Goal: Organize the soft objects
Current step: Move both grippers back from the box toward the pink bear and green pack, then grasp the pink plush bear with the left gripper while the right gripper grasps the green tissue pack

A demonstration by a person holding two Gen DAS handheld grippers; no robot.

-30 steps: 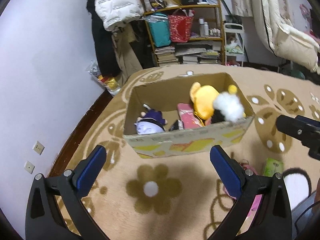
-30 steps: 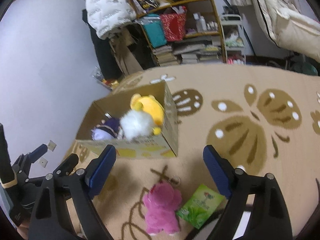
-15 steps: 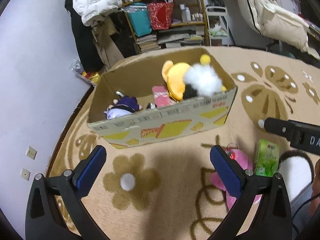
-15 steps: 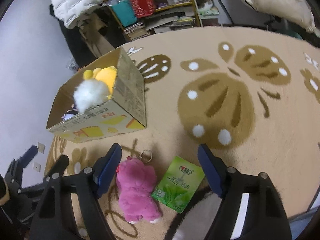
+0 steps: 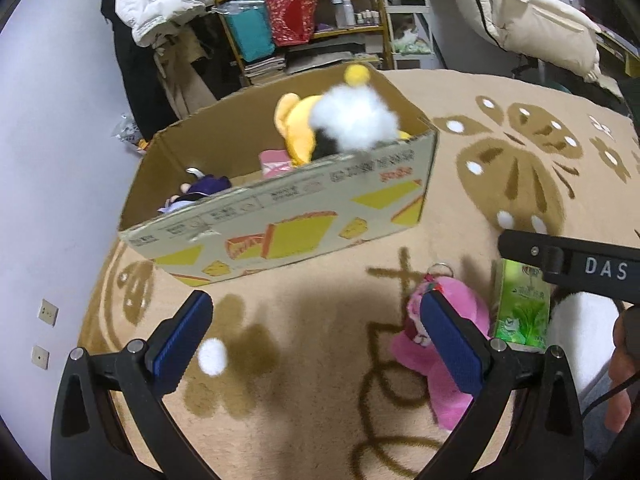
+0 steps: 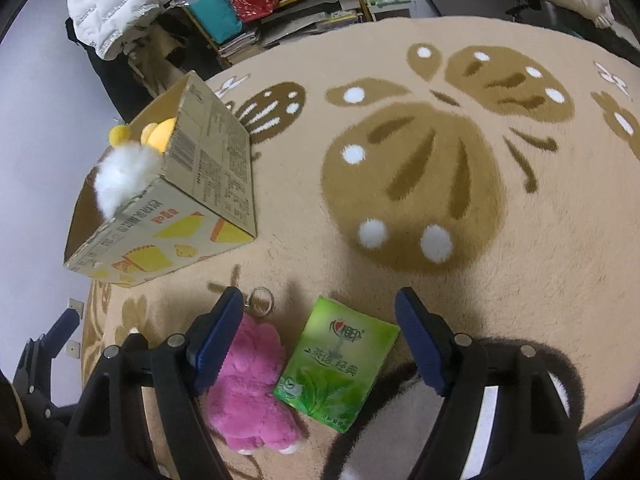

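Observation:
A cardboard box [image 5: 288, 232] [image 6: 212, 168] stands on the rug and holds a yellow plush [image 5: 298, 128], a white fluffy toy [image 5: 356, 120] [image 6: 120, 176], a pink item [image 5: 276, 162] and a purple doll [image 5: 200, 190]. A pink plush with a key ring [image 6: 252, 384] [image 5: 448, 392] lies on the rug beside a green tissue pack [image 6: 336, 364] [image 5: 520, 304]. My right gripper [image 6: 320, 340] is open, low over the plush and pack. My left gripper [image 5: 316, 336] is open and empty, in front of the box, its right finger over the pink plush.
A black-and-white fluffy thing [image 6: 452, 420] lies under the right gripper. A shelf [image 5: 304, 20] with bags and books, hanging coats [image 5: 160, 4] and a wall stand behind the box. The patterned rug [image 6: 420, 176] spreads to the right.
Both grippers have dropped lower and drawn back towards the pink plush and tissue pack, which now sit larger and nearer. Both stay open. The box and toys have not moved.

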